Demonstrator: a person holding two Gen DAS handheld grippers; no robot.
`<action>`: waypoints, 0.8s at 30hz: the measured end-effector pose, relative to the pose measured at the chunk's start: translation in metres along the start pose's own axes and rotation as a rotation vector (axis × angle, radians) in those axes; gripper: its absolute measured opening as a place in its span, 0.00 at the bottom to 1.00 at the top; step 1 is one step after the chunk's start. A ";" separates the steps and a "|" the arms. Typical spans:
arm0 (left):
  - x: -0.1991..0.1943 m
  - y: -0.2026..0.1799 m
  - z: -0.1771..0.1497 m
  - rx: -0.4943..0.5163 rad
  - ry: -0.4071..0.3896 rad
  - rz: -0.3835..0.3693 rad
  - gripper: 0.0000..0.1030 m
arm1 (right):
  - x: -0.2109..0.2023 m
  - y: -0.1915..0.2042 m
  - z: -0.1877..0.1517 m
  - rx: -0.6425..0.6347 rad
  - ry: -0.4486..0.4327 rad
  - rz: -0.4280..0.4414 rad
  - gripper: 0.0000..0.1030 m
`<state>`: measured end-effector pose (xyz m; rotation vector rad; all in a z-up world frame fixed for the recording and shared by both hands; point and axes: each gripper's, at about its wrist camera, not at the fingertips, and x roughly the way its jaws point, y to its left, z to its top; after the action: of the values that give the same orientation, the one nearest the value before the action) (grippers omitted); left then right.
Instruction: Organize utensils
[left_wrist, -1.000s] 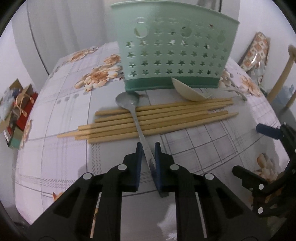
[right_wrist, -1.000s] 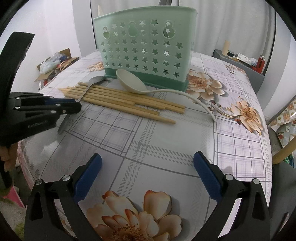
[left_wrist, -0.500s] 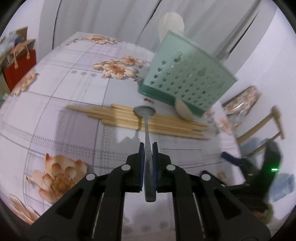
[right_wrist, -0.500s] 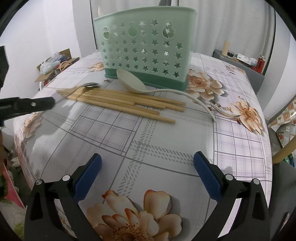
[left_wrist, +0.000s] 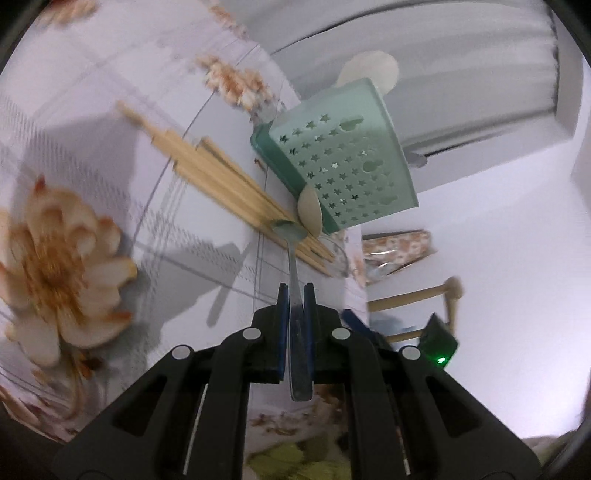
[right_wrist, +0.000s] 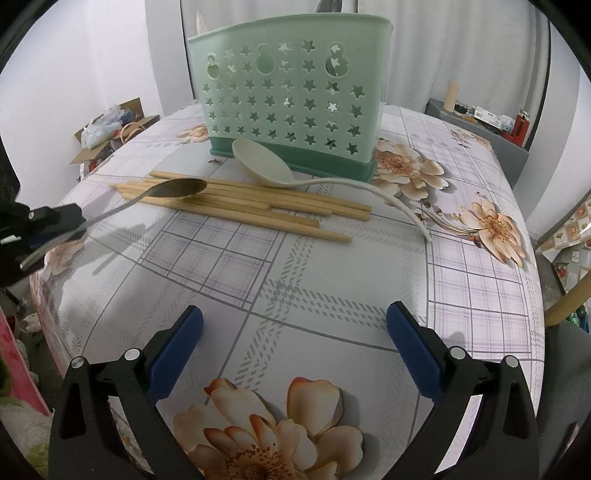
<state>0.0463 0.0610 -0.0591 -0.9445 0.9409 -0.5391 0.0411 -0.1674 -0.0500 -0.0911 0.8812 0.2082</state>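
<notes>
My left gripper (left_wrist: 295, 291) grips the handle of a metal spoon (left_wrist: 293, 258), its jaws still closing on it. The spoon is lifted, and in the right wrist view the spoon (right_wrist: 181, 187) hangs with its bowl just above the wooden chopsticks (right_wrist: 258, 206), held by the left gripper (right_wrist: 75, 219) at the table's left edge. The mint green caddy (right_wrist: 291, 92) stands upright behind the chopsticks. A beige ladle (right_wrist: 262, 166) lies against its base. My right gripper (right_wrist: 295, 312) is open over bare tablecloth near the front edge.
The floral tablecloth (right_wrist: 295, 266) covers the table. A cardboard box of clutter (right_wrist: 110, 125) sits on the floor at the left. A wooden chair (right_wrist: 569, 299) stands at the right and a grey shelf (right_wrist: 480, 122) behind. A beige utensil (left_wrist: 369, 70) sticks out of the caddy.
My left gripper closed on the spoon's handle, raised it off the chopsticks and rolled, so its view tilted. The spoon's bowl shifted along the chopsticks. The right gripper stayed still.
</notes>
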 end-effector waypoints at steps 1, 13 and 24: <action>-0.001 0.004 -0.001 -0.031 0.005 -0.015 0.02 | 0.000 0.001 0.001 0.000 0.000 0.000 0.94; -0.009 -0.021 0.006 0.129 -0.080 0.152 0.30 | 0.000 -0.001 0.000 0.002 -0.006 0.009 0.94; 0.056 -0.094 -0.028 0.769 0.060 0.412 0.41 | -0.004 -0.012 0.000 0.040 -0.018 0.072 0.94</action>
<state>0.0503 -0.0403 -0.0095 -0.0382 0.8474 -0.5139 0.0408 -0.1798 -0.0469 -0.0203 0.8707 0.2582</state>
